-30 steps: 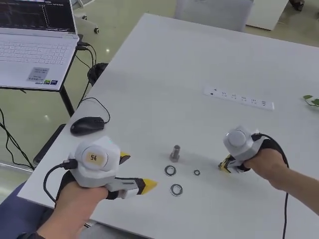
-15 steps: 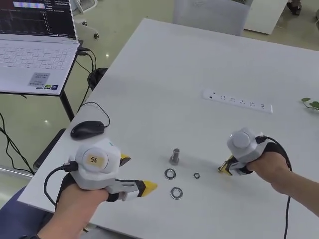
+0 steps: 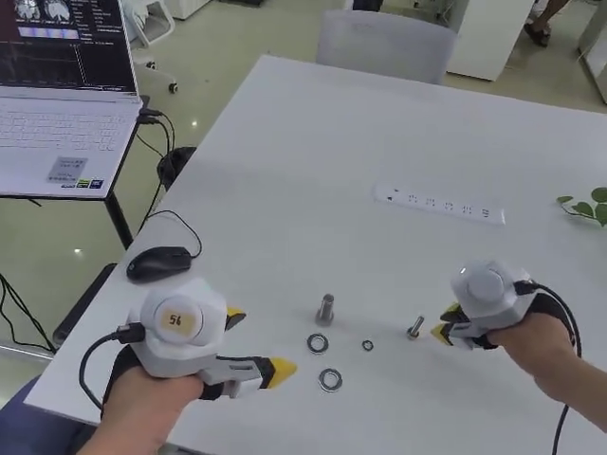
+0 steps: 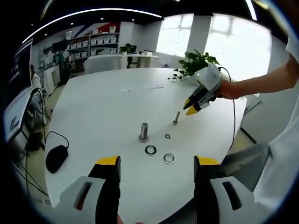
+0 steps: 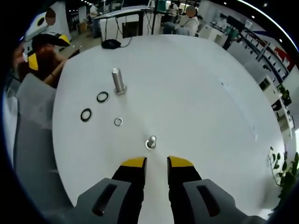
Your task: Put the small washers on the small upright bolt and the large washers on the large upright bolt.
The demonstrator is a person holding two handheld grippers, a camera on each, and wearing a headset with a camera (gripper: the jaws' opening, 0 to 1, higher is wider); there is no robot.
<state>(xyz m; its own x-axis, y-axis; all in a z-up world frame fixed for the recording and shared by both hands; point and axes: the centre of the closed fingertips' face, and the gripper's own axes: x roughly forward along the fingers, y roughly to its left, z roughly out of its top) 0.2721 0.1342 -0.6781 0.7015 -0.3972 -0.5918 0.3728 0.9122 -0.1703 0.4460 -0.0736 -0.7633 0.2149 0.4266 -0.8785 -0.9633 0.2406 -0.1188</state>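
Observation:
The large upright bolt (image 3: 325, 308) (image 4: 144, 132) (image 5: 118, 80) stands near the table's front edge. Two large washers (image 3: 318, 342) (image 3: 330, 380) lie flat in front of it. A small washer (image 3: 367, 345) (image 5: 118, 122) lies between the bolts. The small bolt (image 3: 415, 328) (image 5: 151, 142) stands upright just ahead of my right gripper (image 3: 443, 322) (image 5: 157, 162), whose jaws are slightly open with nothing between them. My left gripper (image 3: 258, 345) (image 4: 157, 163) hovers wide open, left of the washers (image 4: 150, 150) (image 4: 169, 158).
A white power strip (image 3: 439, 203) lies farther back on the white table (image 3: 313, 171). A black mouse (image 3: 158, 263) with its cable sits at the left edge. A laptop (image 3: 57, 123) stands on a side stand to the left, and a plant (image 3: 588, 207) is at the right.
My right gripper has drawn back to the right, and the small bolt now stands free on the table in front of it. The left gripper has stayed put; the head view shifted.

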